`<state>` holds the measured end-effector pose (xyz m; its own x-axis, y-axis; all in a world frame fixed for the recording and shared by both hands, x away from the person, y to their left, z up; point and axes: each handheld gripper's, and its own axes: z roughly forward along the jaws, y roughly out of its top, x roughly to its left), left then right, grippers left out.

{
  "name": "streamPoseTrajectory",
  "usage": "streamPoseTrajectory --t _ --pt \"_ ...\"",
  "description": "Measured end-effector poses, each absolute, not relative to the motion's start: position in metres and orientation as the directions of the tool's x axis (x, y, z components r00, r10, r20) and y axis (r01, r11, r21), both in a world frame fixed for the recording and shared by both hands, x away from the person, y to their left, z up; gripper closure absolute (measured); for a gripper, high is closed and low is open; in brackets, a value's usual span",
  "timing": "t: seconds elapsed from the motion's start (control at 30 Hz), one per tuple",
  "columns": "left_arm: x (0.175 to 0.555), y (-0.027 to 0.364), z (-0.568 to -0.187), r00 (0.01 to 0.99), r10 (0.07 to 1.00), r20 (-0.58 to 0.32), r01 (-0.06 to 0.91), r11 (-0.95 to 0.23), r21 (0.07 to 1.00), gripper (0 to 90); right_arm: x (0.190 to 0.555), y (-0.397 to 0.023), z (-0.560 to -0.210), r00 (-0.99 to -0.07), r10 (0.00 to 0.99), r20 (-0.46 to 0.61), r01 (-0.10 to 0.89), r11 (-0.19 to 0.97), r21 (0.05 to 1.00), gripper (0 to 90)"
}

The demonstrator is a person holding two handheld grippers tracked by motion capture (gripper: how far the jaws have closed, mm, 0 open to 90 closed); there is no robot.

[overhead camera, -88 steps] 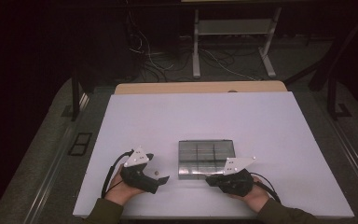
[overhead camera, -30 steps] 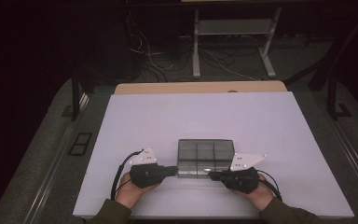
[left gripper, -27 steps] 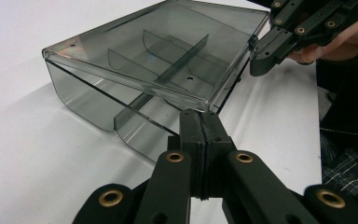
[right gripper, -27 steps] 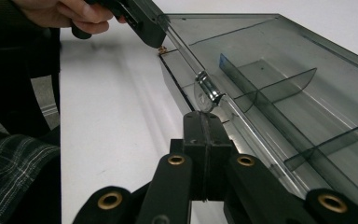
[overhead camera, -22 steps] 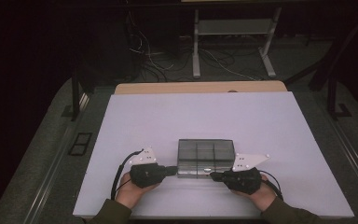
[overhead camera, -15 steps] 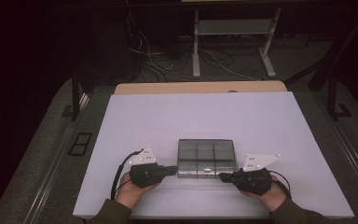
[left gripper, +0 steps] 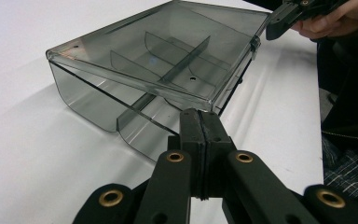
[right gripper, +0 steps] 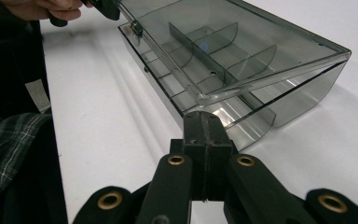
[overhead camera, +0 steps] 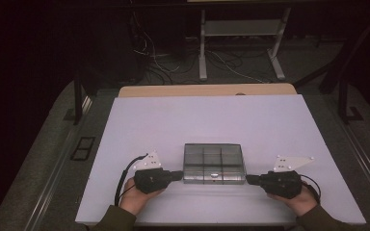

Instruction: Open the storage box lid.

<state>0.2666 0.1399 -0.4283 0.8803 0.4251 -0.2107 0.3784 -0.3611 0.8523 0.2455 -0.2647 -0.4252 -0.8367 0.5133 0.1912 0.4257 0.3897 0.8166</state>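
Looking over the big white table point(overhead camera: 212, 120) first, I had the smoky clear compartment box point(overhead camera: 214, 163) sitting near my edge of it, about midway between my two hands, lid down on top. In the gripper views the lid looked just a touch lifted along the front lip, though I couldn't swear it was unlatched. My left gripper point(overhead camera: 178, 175) sat right at the box's left front corner, jaws pressed fully together with nothing caught between them, tips touching or all but touching the plastic. My right gripper point(overhead camera: 249, 179) was the same story, jaws clamped on nothing, but it stood just clear of the right front corner. So I'd call this the opening step: box steadied on one side, lid not up yet. Next move, I figured, needed the right tips back at that front edge, slipped under the lid's lip or onto the small clasp point(right gripper: 136, 29), then a gentle upward pry while the left kept the box from skidding. That thin lip was slick, so slipping off was the likely snag.
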Motion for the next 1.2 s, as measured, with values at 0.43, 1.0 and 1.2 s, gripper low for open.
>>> streamPoseTrajectory --t 0.43,1.0,1.2 --pt "0.269 0.141 -0.434 0.866 0.462 -0.19 0.4 -0.413 0.819 89.0 0.249 -0.263 -0.424 -0.832 0.52 0.195 0.425 0.371 0.826 89.6" --pt "0.271 0.133 -0.442 0.87 0.448 -0.206 0.423 -0.461 0.781 89.1 0.253 -0.265 -0.415 -0.829 0.531 0.178 0.399 0.338 0.852 89.6" --pt "0.27 0.135 -0.441 0.868 0.452 -0.206 0.419 -0.444 0.792 86.9 0.256 -0.266 -0.411 -0.828 0.533 0.175 0.392 0.326 0.86 89.6"
